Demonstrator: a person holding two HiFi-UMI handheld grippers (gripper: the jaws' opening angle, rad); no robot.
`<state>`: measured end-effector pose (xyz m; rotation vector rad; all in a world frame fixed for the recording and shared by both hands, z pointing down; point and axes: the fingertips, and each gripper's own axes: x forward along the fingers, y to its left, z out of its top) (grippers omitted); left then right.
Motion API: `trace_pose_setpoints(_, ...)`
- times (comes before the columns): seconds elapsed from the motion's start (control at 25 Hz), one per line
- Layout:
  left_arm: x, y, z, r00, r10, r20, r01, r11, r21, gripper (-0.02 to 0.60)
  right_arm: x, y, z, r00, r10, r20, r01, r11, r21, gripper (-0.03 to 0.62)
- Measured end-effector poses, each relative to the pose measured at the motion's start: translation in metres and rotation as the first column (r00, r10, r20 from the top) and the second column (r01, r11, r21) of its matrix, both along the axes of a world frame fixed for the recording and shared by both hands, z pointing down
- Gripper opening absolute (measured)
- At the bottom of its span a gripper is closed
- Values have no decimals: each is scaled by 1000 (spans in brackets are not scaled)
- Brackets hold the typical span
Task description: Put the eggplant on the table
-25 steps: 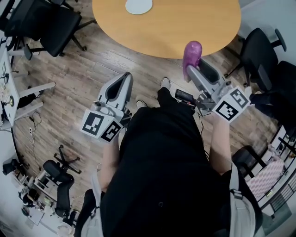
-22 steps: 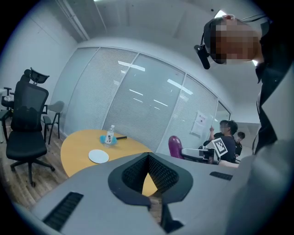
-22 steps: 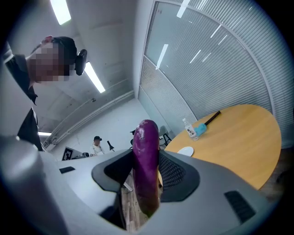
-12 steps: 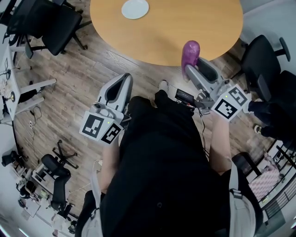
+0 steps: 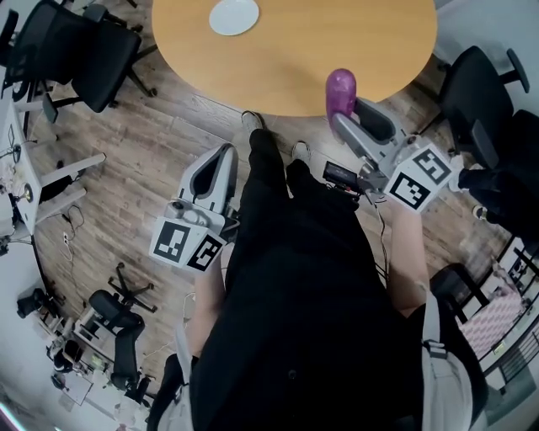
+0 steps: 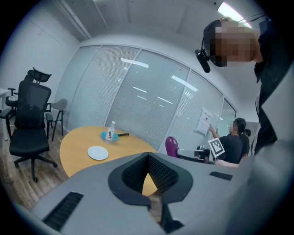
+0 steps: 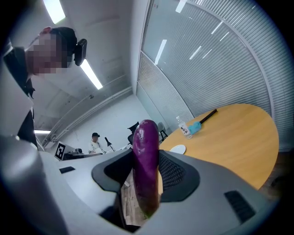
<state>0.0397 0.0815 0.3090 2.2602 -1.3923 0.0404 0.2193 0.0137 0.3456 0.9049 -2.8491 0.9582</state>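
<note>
Head view is hiding a good deal: the person's black clothing (image 5: 303, 320) is covering the middle of the floor, and office chairs (image 5: 84, 46) at both sides are running out of frame. On the left, the left gripper (image 5: 224, 156) is hanging over the wooden floor (image 5: 143, 143). Its jaws are clenched tip to tip with nothing between them. On the right, the right gripper (image 5: 341, 114) is clamping the purple eggplant (image 5: 340, 89) upright, and the eggplant's lower end is sinking out of sight between the pads. The eggplant is overlapping the near edge of the round wooden table (image 5: 295, 59); whether it is hanging over the top or just short of it is hard to tell. A white plate (image 5: 234, 15) is lying at the table's far side, at the frame's top edge. Seen from the left gripper view, a water bottle (image 6: 110, 133) is standing beyond the plate, and glass walls with blinds (image 6: 138, 96) are enclosing the room.
</note>
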Motion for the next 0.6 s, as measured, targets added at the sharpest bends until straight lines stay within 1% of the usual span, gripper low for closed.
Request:
trace_pose_setpoints(0.28,1,-22,0,999,48,-17,-47,999,25,12,-4,-4,-7,999,26,-26,-25,999,24,187)
trace_pose_setpoints(0.4,-1,-37,-2,997,72,-23,-71,997,33,11,-7,-19,-9,998,44,-40,-42,998,37,187)
trace_pose_setpoints(0.52,-8,-55,-5,996,90,-23,-89,995,42,12,-12,-39,-14,997,72,-33,-70,997,40,187)
trace_pose_setpoints(0.6,-15,-67,-8,995,93,-26,-92,995,46,12,-19,-52,-17,997,70,-34,-69,997,43,187)
